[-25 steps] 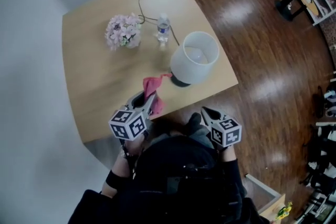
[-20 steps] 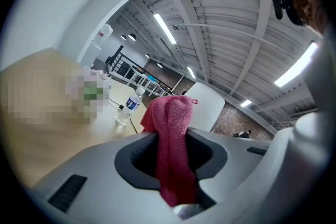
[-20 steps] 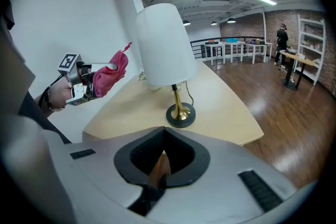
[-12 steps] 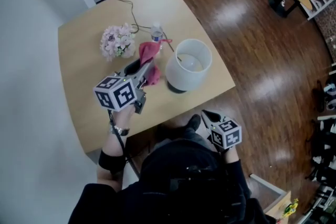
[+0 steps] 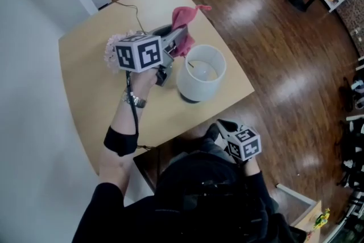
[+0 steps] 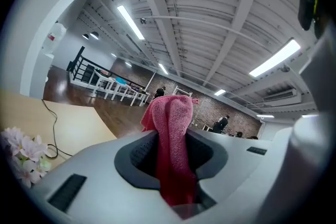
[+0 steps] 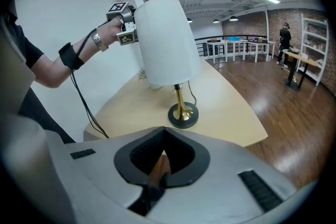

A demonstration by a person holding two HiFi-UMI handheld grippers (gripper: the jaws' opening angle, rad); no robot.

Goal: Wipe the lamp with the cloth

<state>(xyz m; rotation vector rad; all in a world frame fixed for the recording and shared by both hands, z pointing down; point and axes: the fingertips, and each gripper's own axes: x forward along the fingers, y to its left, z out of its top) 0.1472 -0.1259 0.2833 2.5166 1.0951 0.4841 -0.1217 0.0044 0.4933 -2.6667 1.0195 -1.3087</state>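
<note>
The surface [image 5: 96, 105] bears the lamp [image 5: 200, 72] just beside the left gripper [image 5: 181, 38], its jaws clamped on the cloth [image 5: 185, 19]. The right gripper [image 5: 223, 126] has its jaws together, the lamp ahead of them.

One table [image 5: 91, 82]. On it, one lamp [image 5: 202, 72] at three o'clock, one bunch of flowers [image 5: 112, 45] at ten, one cable [image 5: 132, 7] at twelve. One cloth [image 5: 185, 17] at one o'clock. Two grippers: left gripper [image 5: 180, 38] at one, right gripper [image 5: 222, 125] at five.
</note>
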